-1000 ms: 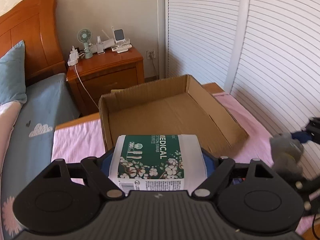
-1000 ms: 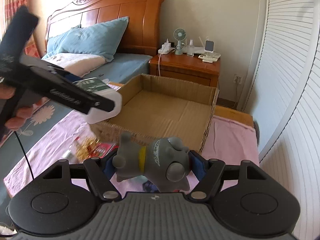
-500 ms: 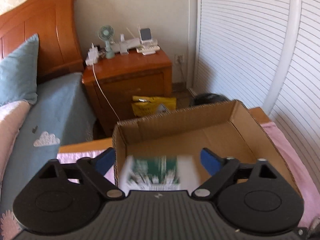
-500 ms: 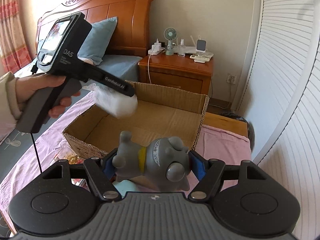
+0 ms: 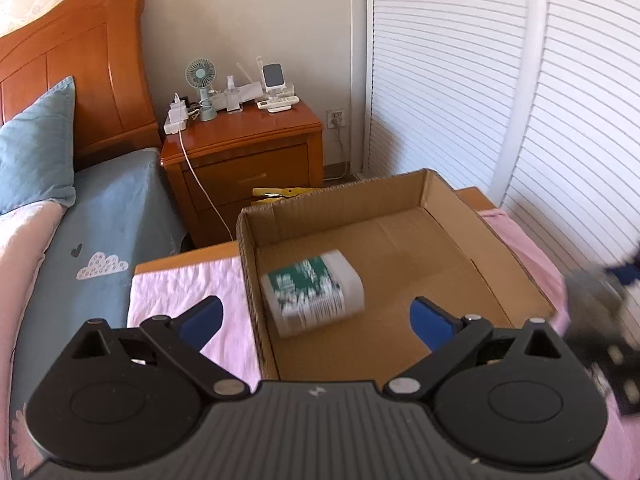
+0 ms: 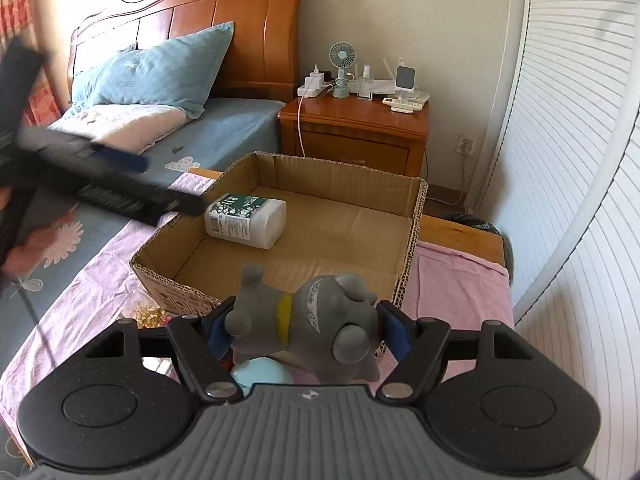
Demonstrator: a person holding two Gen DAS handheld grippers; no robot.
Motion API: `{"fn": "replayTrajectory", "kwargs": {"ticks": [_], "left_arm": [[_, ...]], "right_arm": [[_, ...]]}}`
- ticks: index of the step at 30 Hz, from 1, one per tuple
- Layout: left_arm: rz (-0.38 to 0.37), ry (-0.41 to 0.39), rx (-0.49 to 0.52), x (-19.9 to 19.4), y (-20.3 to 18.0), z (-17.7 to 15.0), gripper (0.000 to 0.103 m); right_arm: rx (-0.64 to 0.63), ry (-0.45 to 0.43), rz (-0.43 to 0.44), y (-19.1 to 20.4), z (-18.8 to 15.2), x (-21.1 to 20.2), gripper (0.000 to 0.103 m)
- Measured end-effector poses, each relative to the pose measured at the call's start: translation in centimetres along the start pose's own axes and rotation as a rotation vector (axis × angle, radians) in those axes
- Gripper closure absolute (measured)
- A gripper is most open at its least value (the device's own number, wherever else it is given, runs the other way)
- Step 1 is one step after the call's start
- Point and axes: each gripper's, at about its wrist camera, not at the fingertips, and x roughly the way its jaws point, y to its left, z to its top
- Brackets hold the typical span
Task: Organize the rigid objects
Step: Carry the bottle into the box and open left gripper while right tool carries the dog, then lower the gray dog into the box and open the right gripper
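My left hand-held gripper (image 5: 316, 320) has just been spreading, nothing between its pads; the white green-labelled plastic bottle (image 5: 314, 294) lies inside the shallow brown cardboard box (image 5: 500, 248), at its nine o'clock side. My right hand-held gripper (image 6: 306, 330) pinches the grey rubber animal figure (image 6: 316, 320).

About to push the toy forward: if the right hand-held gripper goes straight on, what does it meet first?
Probably the cardboard box's near wall or its floor just beyond; depth is unclear. The grey toy would arrive first.

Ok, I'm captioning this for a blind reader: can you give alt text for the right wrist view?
The right gripper grips a grey toy figure between its blue fingers, in front of an open cardboard box on a pink cloth. A white container with a green label lies on its side in the box; the blurred left gripper is just left of it.
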Motion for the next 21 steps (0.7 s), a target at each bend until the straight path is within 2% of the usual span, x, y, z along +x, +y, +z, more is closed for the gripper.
{"fn": "replayTrajectory", "kwargs": {"ticks": [6, 13, 17, 21], "left_arm": [[0.007, -0.016, -0.021, -4.2, -0.4, -4.1, 0.003], [0.058, 0.006, -0.107, -5.9, -0.8, -9.9, 0.002], [0.140, 0.012, -0.090, -6.0, -1.7, -11.7, 0.002], [0.117, 0.013, -0.091, -6.2, -2.1, -12.1, 0.002]], "right_arm": [[0.046, 0.026, 0.007, 0.2, 1.1, 0.6, 0.026], [0.075, 0.058, -0.008, 0.5, 2.3, 2.3, 0.026], [0.099, 0.082, -0.023, 0.2, 3.2, 4.1, 0.026], [0.106, 0.095, -0.042, -0.3, 4.6, 6.3, 0.026]]}}
